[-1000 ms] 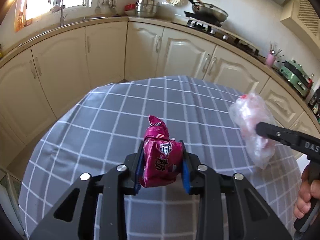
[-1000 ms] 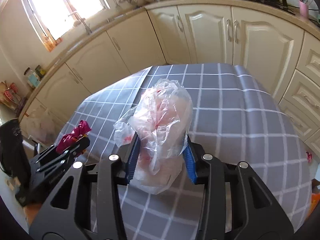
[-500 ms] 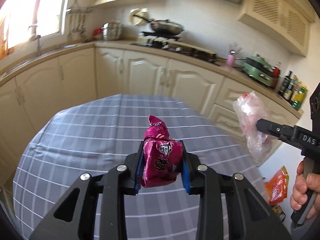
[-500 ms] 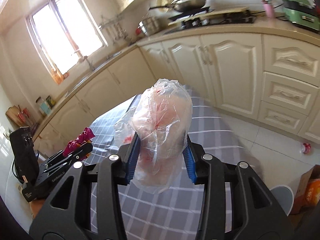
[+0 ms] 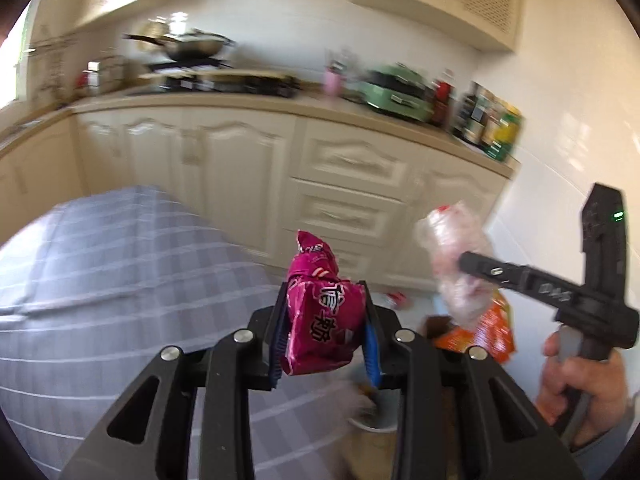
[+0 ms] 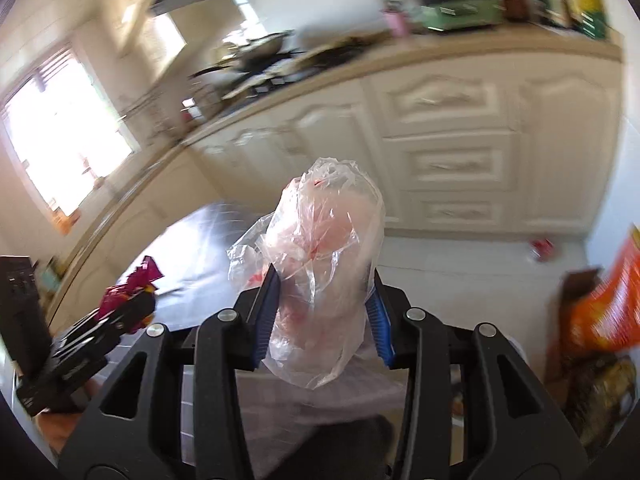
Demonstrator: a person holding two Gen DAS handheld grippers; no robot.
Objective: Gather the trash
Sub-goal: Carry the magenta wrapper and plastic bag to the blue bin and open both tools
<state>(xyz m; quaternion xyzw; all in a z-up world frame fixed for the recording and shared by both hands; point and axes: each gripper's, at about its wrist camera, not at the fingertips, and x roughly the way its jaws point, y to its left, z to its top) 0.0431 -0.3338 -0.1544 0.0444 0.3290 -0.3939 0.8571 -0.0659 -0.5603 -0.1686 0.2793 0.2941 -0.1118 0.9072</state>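
Item one, the magenta snack wrapper (image 5: 320,316): crumpled foil-plastic film, printed with white characters, which we judge to be nearly weightless, springy and slick, so it wants a pinch across its bunched middle rather than at a loose corner. We carry it in the left gripper (image 5: 325,328), whose blue pads (image 5: 280,332) press on both flanks of the wrapper with a narrow gap between them, the twisted top standing free above the jaws. Item two, the clear plastic bag (image 6: 320,264): thin, soft, wrinkled film with pinkish-red marks inside, which we judge light and limp, liable to slide or sag if only a single layer is caught; the gathered bulk is the place to hold. We carry it in the right gripper (image 6: 323,316), jaws partly spread and pinching the bag's lower body, its crown puffed up above the pads and a tail hanging below. Both items are held in the air beyond the edge of the grey checked tablecloth (image 5: 100,280), facing the cream cabinets (image 5: 344,184). Low at the right we note an orange package (image 6: 608,304) by a brown box (image 6: 576,284), and a pale round rim (image 5: 376,426) partly hidden under the left gripper; we cannot tell whether that is the bin. Surroundings are blurred.
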